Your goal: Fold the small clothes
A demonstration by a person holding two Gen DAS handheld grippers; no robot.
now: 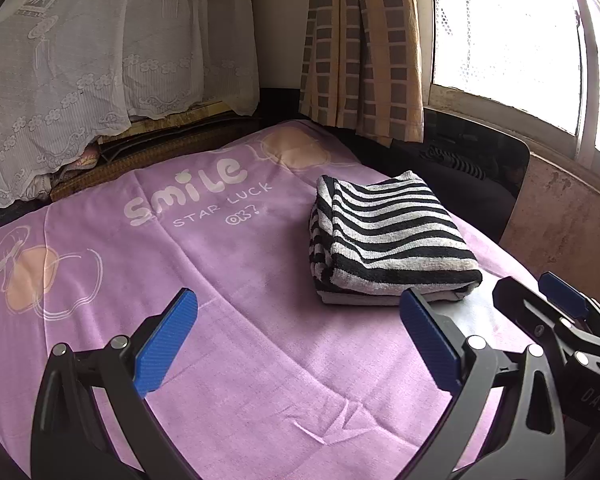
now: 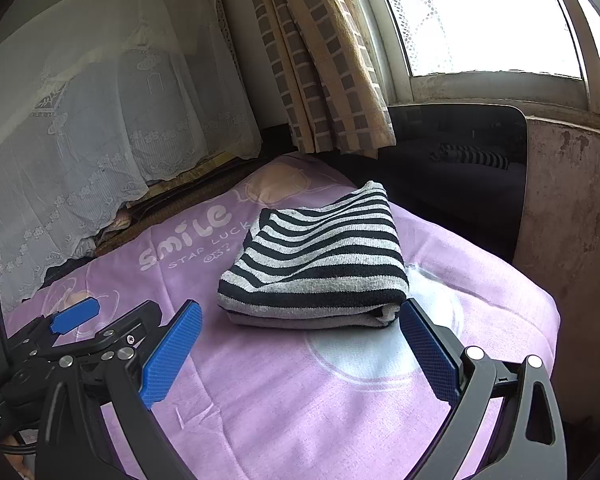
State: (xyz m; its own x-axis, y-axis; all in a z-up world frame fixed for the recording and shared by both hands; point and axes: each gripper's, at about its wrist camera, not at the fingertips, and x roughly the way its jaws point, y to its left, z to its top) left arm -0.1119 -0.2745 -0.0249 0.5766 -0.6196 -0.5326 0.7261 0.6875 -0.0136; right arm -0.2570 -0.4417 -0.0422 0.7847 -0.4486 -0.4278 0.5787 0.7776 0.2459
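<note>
My black-and-white striped knitted garment (image 2: pixel 316 260) lies folded on the purple printed blanket (image 1: pixel 228 360), far and right of my left tongs (image 1: pixel 298 344), straight ahead of my right tongs (image 2: pixel 300 356), which are nearer; both are released, holding nothing

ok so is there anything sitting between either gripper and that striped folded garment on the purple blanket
Nothing visible. Only bare purple blanket lies between the open right gripper and the striped folded garment; the open left gripper also has a clear path.
</note>
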